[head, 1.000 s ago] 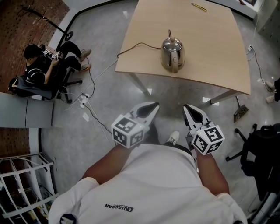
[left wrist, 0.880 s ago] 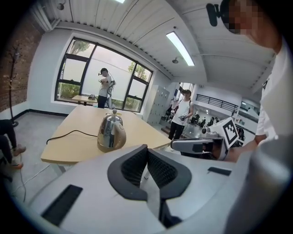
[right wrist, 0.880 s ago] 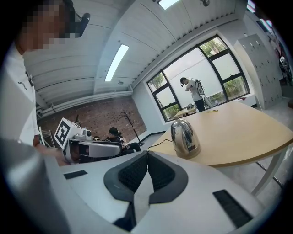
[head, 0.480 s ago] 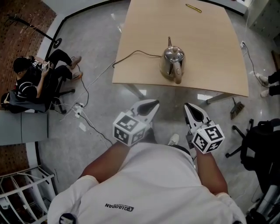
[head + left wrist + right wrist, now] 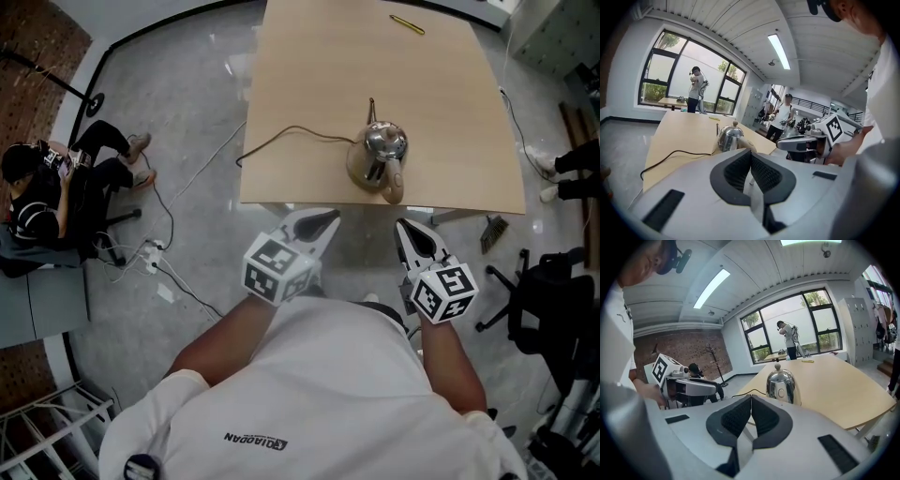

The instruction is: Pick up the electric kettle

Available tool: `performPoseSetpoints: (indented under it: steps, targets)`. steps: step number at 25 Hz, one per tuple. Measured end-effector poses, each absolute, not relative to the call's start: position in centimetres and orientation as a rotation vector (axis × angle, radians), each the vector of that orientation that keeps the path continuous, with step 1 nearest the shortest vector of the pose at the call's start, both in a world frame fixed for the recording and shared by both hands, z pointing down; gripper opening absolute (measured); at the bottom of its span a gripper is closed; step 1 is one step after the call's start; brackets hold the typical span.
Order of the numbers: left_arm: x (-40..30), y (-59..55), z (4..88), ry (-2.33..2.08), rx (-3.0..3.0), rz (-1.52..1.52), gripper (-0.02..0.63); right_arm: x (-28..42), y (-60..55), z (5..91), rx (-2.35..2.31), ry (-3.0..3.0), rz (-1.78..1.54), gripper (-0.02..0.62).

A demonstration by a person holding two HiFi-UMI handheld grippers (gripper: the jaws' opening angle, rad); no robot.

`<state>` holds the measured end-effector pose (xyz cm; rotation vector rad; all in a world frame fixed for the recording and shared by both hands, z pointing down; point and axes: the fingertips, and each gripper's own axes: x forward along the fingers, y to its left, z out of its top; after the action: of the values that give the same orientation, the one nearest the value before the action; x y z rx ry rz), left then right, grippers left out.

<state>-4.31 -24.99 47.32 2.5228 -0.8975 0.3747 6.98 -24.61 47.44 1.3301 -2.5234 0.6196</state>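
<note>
**A:** Why hold both grippers out in front with nothing in them?

**B:** I judge I'm not within reach yet. My left gripper (image 5: pixel 326 219) and right gripper (image 5: pixel 403 228) sit side by side in front of my chest. Each has its jaws pressed together, pads meeting, nothing between them. There's no point spreading them until I'm closer.

**A:** Where's the target from there?

**B:** The electric kettle (image 5: pixel 378 153) stands on the wooden table (image 5: pixel 309 84), near the edge that faces me. It's ahead of both grippers and apart from them, closer to the right one's line. In the right gripper view it rises just past the jaw tips, a touch to their right.

**A:** Which gripper takes it?

**B:** Probably the right. The handle (image 5: pixel 393 182) is turned toward me, so it's the part nearest that gripper.

**A:** What does it look like?

**B:** Polished steel with a rounded dome body and a small knob on the lid. The handle is pale, and a thin spout sits on the far side. A dark cord (image 5: pixel 281 137) runs from its base toward my left gripper's side and off the table edge. I'd guess it will drag on a lift.
</note>
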Motion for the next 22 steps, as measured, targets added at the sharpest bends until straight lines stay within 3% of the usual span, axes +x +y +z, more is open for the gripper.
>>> performPoseSetpoints:
  steps: [10,11,13,22]
  targets:
    - [-8.1,-28.0,47.8,-0.791,2.583,0.390,-0.005,8.0,-28.4,48.1,1.548,-2.313,0.461,0.026]
    - [-8.2,-28.0,47.9,-0.786,2.577,0.391,-0.005,8.3,-28.8,48.4,1.564,-2.282,0.451,0.048]
    - [-8.4,-28.1,48.1,-0.776,2.566,0.387,-0.005,8.7,-29.5,49.2,1.574,-2.238,0.450,0.167]
    - [-9.0,-29.7,49.4,-0.796,2.539,0.393,-0.005,8.7,-32.1,53.5,1.525,-2.175,0.539,0.181]
